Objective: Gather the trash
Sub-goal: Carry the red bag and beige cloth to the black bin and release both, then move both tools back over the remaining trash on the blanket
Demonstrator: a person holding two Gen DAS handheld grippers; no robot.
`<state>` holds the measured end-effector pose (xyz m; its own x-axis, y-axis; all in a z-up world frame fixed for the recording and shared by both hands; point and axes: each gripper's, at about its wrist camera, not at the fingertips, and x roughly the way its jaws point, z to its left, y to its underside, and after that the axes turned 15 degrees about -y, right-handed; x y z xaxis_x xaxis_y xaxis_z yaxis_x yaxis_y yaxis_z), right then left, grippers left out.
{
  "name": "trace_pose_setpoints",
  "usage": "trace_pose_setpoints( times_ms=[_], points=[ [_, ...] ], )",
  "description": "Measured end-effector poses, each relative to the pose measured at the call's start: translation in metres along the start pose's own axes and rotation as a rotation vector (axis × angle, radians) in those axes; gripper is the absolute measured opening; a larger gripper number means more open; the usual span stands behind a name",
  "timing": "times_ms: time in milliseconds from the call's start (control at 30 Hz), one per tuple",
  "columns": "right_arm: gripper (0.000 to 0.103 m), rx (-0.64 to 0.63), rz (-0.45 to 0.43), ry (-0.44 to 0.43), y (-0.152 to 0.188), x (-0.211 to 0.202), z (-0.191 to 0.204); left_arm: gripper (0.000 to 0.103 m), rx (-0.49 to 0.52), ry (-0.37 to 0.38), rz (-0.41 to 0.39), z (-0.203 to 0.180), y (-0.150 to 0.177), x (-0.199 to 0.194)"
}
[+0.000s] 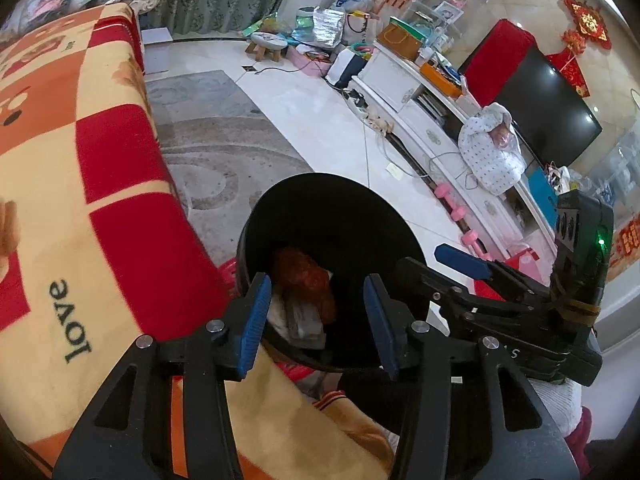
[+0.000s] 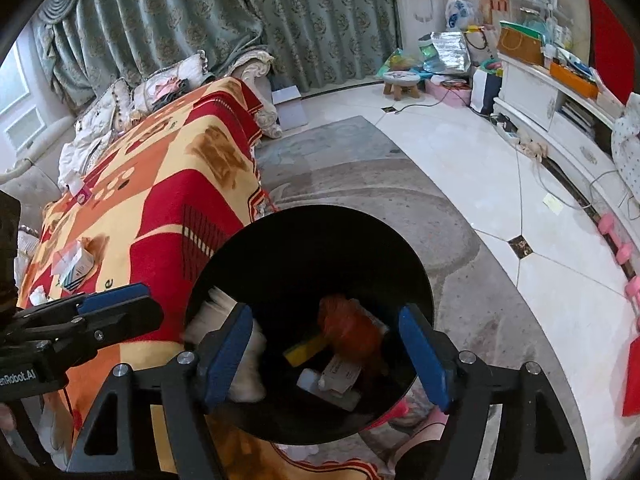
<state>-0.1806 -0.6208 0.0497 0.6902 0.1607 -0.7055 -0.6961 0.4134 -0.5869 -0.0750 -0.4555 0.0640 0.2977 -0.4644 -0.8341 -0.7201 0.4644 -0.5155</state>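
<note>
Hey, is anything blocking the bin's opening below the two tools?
Nothing visible does. The black bin is open-topped, and both the left tool and right tool hang open right over it.

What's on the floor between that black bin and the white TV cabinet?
Mostly bare: the grey rug, then white floor tiles up to the black bin. Pink dumbbells and cables lie along the white TV cabinet. The right wrist view shows it best.

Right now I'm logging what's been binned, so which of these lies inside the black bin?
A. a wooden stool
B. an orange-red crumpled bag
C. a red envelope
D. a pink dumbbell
B: the orange-red crumpled bag lies inside the black bin, among small boxes, below both open grippers.
</note>
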Motion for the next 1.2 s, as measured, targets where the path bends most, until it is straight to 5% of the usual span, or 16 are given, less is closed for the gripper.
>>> trace_pose_setpoints(
  times_ms=[533, 1200],
  points=[
    [0.073, -0.063, 0.022, -0.028, 0.013, 0.004, 0.056, 0.047, -0.065, -0.219, -0.044, 0.054, 0.043, -0.046],
    [0.073, -0.282, 0.158, -0.231, 0.045, 0.063, 0.205, 0.047, -0.244, -0.471, -0.039, 0.172, 0.126, -0.130]
  ],
)
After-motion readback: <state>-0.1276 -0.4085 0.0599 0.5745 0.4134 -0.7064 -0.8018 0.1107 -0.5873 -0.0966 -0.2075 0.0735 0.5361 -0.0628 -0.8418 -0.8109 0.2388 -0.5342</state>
